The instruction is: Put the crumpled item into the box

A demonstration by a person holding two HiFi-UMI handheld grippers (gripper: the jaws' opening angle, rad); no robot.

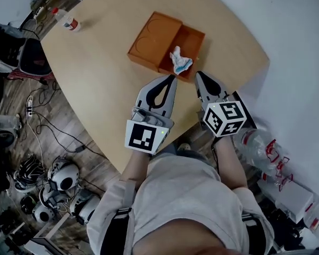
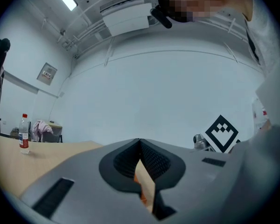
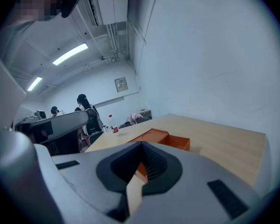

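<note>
While both grippers sit just below the orange box (image 1: 154,36) at upper centre, the crumpled item (image 1: 181,60), white with blue, lies in the box's open right-hand compartment. Left gripper (image 1: 173,77): jaws pressed together, nothing between them; right gripper (image 1: 198,73): tips likewise meeting, empty. Plastic bottle (image 1: 67,20) stands upper left on the wooden table (image 1: 95,78), well apart from the box.

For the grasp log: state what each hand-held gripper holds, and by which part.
Nothing. The left hand-held gripper and right hand-held gripper are both shut and empty; the crumpled item lies in the box.
</note>
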